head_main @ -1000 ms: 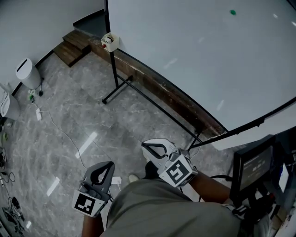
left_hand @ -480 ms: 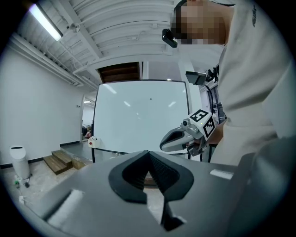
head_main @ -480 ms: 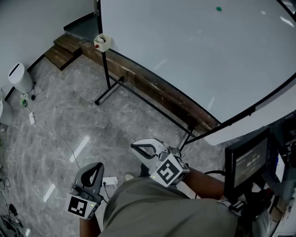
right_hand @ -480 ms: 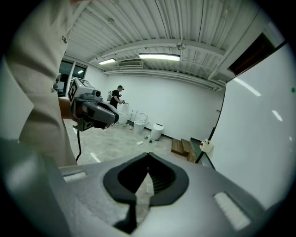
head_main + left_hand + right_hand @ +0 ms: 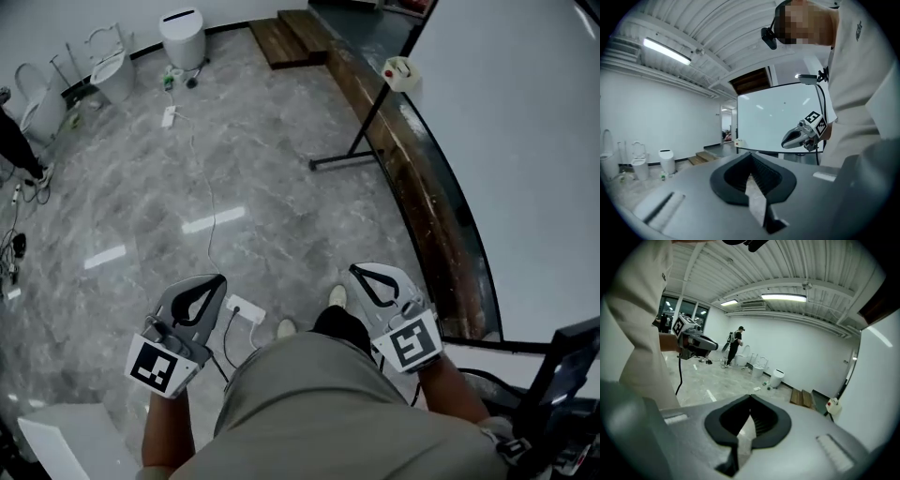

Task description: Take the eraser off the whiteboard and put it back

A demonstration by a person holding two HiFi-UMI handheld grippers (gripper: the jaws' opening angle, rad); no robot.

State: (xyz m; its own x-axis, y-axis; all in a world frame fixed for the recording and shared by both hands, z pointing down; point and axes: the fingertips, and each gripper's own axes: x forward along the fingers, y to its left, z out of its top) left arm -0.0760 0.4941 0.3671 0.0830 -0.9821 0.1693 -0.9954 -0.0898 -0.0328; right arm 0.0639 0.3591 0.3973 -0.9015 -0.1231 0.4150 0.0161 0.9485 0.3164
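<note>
Both grippers hang low in front of the person, over the grey floor (image 5: 281, 187). The left gripper (image 5: 220, 278) has its jaws pressed together with nothing between them; the right gripper (image 5: 355, 270) is closed the same way and also empty.

The whiteboard (image 5: 525, 141) fills the right side, its lower edge running from near right to far centre. A small white block (image 5: 400, 71) with a red spot sits at the board's far lower corner, well apart from both grippers; I cannot tell whether it is the eraser. Below that corner a black stand foot (image 5: 342, 161) reaches out to the left across the floor. A wooden ledge (image 5: 422, 187) runs along under the board's edge, close to the right gripper's right side.

Left of the ledge the floor lies open out to the far wall, where a white bin (image 5: 182, 36) and wooden steps (image 5: 286, 33) stand. A thin cable (image 5: 202, 178) crosses it to a power strip (image 5: 246, 309) between the grippers. A monitor (image 5: 567, 361) edges in at the near right
</note>
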